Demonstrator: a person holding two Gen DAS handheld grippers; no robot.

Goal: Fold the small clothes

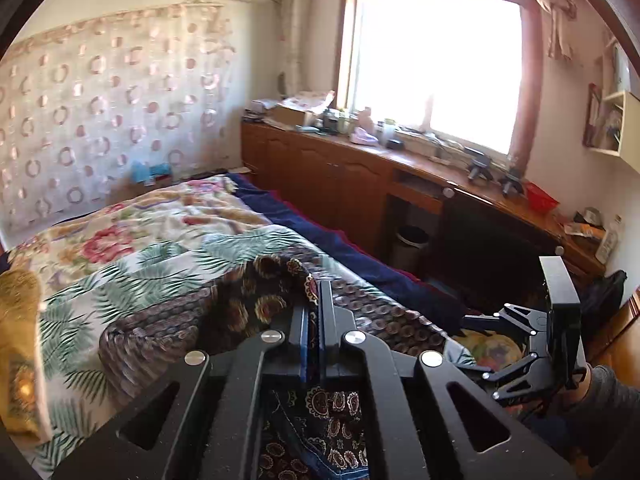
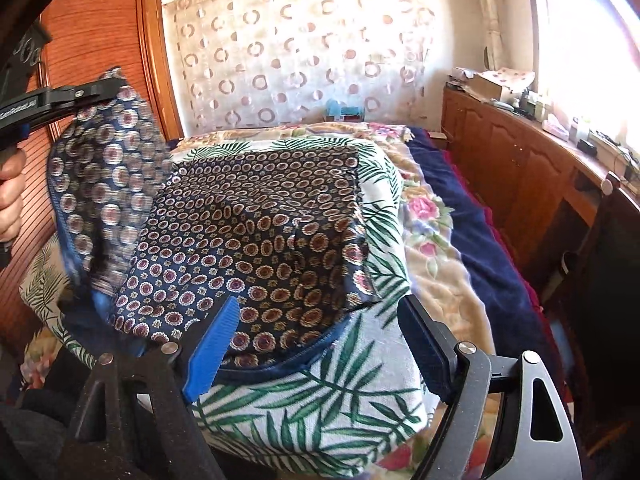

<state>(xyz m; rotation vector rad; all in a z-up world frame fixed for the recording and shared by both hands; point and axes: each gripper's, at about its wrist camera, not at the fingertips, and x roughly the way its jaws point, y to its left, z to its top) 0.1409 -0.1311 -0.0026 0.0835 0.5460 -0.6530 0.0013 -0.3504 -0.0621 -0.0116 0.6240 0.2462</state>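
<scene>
A small navy garment (image 2: 256, 236) printed with round medallions lies on the palm-leaf blanket (image 2: 320, 400) on the bed. My left gripper (image 1: 314, 300) is shut on one corner of the garment (image 1: 256, 296) and holds it up. In the right wrist view that gripper (image 2: 108, 86) is at the upper left, with the lifted flap (image 2: 104, 184) hanging blurred below it. My right gripper (image 2: 320, 340) is open and empty over the garment's near hem. It also shows in the left wrist view (image 1: 560, 312) at the right.
A floral quilt (image 1: 132, 220) and a navy blanket (image 2: 472, 216) cover the bed. A wooden cabinet (image 1: 344, 184) with clutter runs under the window on the right. A wooden wardrobe (image 2: 100, 28) stands left. A waste bin (image 1: 410, 244) sits beside the bed.
</scene>
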